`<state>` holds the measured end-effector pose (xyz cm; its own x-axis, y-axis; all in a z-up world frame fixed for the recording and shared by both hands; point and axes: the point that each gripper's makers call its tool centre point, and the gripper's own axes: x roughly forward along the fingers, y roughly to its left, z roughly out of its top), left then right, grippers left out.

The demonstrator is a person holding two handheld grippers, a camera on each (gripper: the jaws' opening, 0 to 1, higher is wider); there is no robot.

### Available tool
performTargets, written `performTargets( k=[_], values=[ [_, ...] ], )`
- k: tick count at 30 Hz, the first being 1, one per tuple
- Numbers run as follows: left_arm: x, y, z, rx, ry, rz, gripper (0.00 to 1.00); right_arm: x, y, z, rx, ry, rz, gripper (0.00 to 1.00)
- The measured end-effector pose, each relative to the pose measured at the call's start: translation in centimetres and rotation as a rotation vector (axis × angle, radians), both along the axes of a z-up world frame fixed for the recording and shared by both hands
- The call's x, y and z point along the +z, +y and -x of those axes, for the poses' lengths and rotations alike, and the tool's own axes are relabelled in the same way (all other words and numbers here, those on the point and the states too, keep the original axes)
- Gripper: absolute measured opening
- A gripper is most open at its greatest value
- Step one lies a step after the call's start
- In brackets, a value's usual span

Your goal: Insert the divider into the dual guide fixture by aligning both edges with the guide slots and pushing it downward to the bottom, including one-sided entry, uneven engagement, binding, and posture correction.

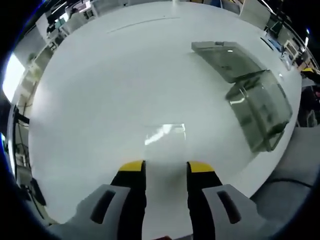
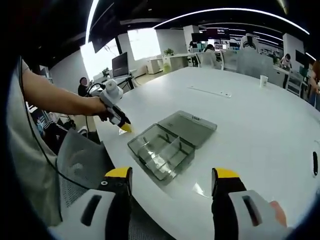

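A clear grey plastic box (image 1: 260,112) stands on the white table (image 1: 110,85) at the right of the left gripper view, with its hinged lid (image 1: 225,57) laid open behind it. A clear flat divider (image 1: 165,134) lies on the table just ahead of my left gripper (image 1: 166,168), which is open with only table between its yellow tips. In the right gripper view the box (image 2: 161,151) shows inner partitions, and its lid (image 2: 188,127) lies flat. My right gripper (image 2: 172,175) hangs open above the box's near edge. A hand holds the left gripper (image 2: 125,128) low at the table's left edge.
A grey chair (image 2: 80,160) stands close to the table edge by the person's arm (image 2: 55,97). Far across the table are a paper cup (image 2: 263,80) and a thin strip (image 2: 210,91). A small black object (image 2: 314,162) lies at the right. Desks and monitors fill the background.
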<state>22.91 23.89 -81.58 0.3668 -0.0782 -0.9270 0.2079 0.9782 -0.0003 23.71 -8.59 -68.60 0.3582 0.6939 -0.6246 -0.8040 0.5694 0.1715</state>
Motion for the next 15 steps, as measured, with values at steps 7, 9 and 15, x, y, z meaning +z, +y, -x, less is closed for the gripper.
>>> performTargets(
  k=[7, 9, 15],
  values=[
    [0.13, -0.09, -0.15, 0.013, -0.009, 0.027, 0.28, 0.15, 0.03, -0.15, 0.005, -0.002, 0.002, 0.62],
    [0.39, -0.20, -0.07, 0.017, -0.016, 0.038, 0.28, 0.16, 0.10, -0.21, 0.008, -0.003, 0.004, 0.62],
    [0.65, -0.42, 0.45, 0.043, -0.033, 0.086, 0.28, 0.28, 0.48, -0.35, 0.016, -0.004, 0.000, 0.62]
  ],
)
